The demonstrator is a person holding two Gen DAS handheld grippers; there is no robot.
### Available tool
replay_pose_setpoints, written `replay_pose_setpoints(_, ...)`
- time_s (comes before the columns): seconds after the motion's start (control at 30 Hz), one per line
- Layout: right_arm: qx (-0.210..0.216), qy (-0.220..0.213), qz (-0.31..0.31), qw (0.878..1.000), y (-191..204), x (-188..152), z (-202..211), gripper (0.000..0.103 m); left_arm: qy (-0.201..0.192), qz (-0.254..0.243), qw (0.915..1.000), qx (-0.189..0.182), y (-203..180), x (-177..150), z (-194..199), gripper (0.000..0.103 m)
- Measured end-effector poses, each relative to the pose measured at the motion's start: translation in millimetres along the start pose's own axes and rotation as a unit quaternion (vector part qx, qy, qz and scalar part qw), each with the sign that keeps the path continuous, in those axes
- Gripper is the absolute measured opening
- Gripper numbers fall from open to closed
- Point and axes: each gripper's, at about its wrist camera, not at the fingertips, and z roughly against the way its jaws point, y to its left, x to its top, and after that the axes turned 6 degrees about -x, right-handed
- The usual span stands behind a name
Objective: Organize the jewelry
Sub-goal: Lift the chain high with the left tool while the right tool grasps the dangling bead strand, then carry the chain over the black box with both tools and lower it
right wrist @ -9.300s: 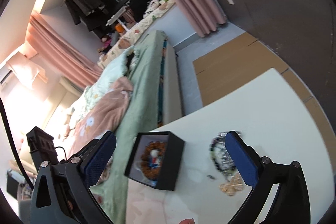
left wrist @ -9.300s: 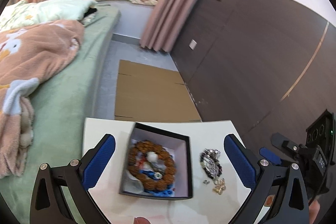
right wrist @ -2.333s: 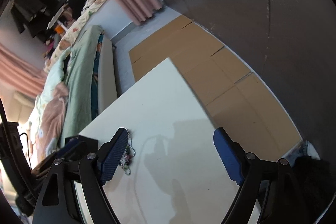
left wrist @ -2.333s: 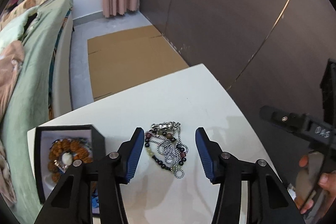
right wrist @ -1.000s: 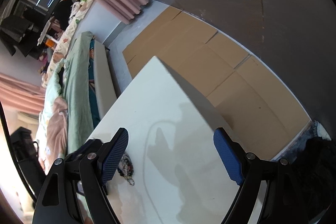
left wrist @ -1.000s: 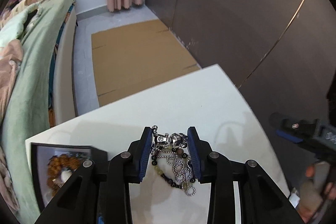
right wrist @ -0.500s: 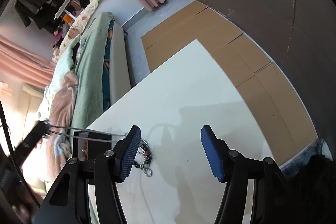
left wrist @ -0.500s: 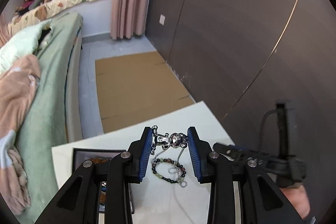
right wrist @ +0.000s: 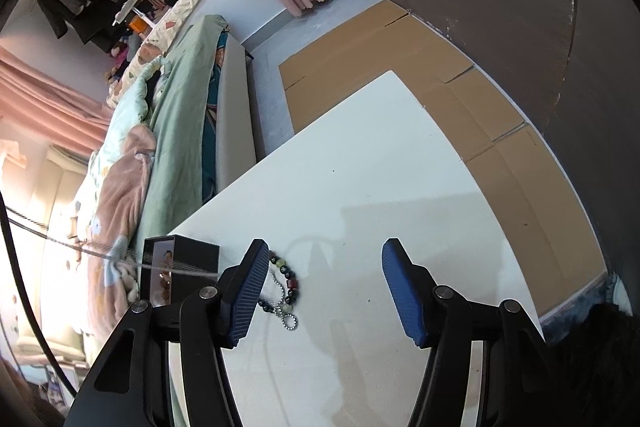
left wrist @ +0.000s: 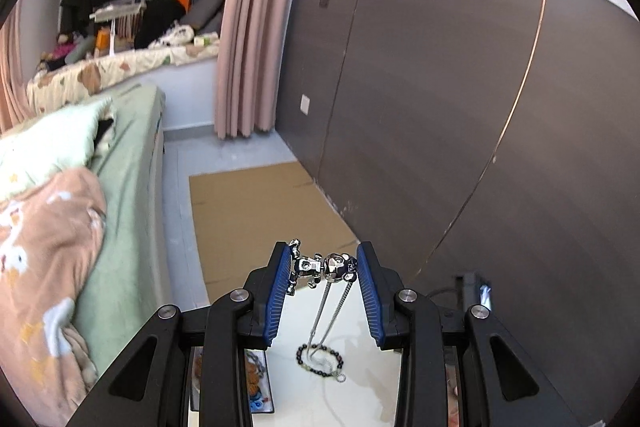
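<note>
My left gripper [left wrist: 322,265] is shut on a silver figure pendant [left wrist: 320,266], held high above the white table [left wrist: 360,395]. Its thin chain [left wrist: 330,311] hangs down to a dark beaded bracelet [left wrist: 320,357] lying on the table. In the right wrist view the same chain [right wrist: 176,269] runs taut across the black jewelry box [right wrist: 188,253], and the beaded bracelet [right wrist: 286,285] lies just beside the left fingertip [right wrist: 250,283]. My right gripper [right wrist: 324,287] hovers low over the table, half open, with nothing between its pads.
The black box [left wrist: 256,379] holding other beads shows between the left gripper's arms. A bed with green sheet [right wrist: 176,115] borders the table's left side. Flat cardboard [right wrist: 400,43] covers the floor beyond the table, below a dark wall panel [left wrist: 460,107].
The left gripper has risen with the pendant, drawing the chain up while the beads stay on the table. The right gripper's jaws have narrowed and it has shifted toward the bracelet.
</note>
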Motion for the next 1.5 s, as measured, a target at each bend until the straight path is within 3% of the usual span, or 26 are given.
replay_pose_setpoints(0.2,0.003,0.017,0.027,0.999,17,-5,-11,0.042,-0.027,-0.009,0.9995,0.016,-2,14,30,0.035)
replay_pose_setpoints(0.57,-0.067,0.044,0.12,0.989,59,-28,-51,0.037,-0.061,-0.011,0.9967,0.052,13,37,76,0.035)
replay_pose_setpoints(0.73,-0.123,0.032,0.189,0.974,77,-40,-63,0.018,-0.071,-0.012,0.9955,0.061,17,42,91,0.035)
replay_pose_setpoints(0.77,-0.13,0.033,0.199,0.971,80,-42,-64,0.01,-0.072,-0.012,0.9954,0.063,18,42,93,0.035)
replay_pose_setpoints(0.8,-0.131,0.033,0.201,0.97,80,-43,-63,0.01,-0.071,-0.01,0.9953,0.064,20,42,94,0.035)
replay_pose_setpoints(1.2,-0.023,0.008,0.152,0.988,79,-34,-28,0.01,-0.053,0.009,0.9955,0.077,46,30,81,0.035)
replay_pose_setpoints(1.5,-0.012,0.006,0.138,0.99,81,-27,-30,0.01,-0.08,-0.002,0.9931,0.086,45,47,110,0.035)
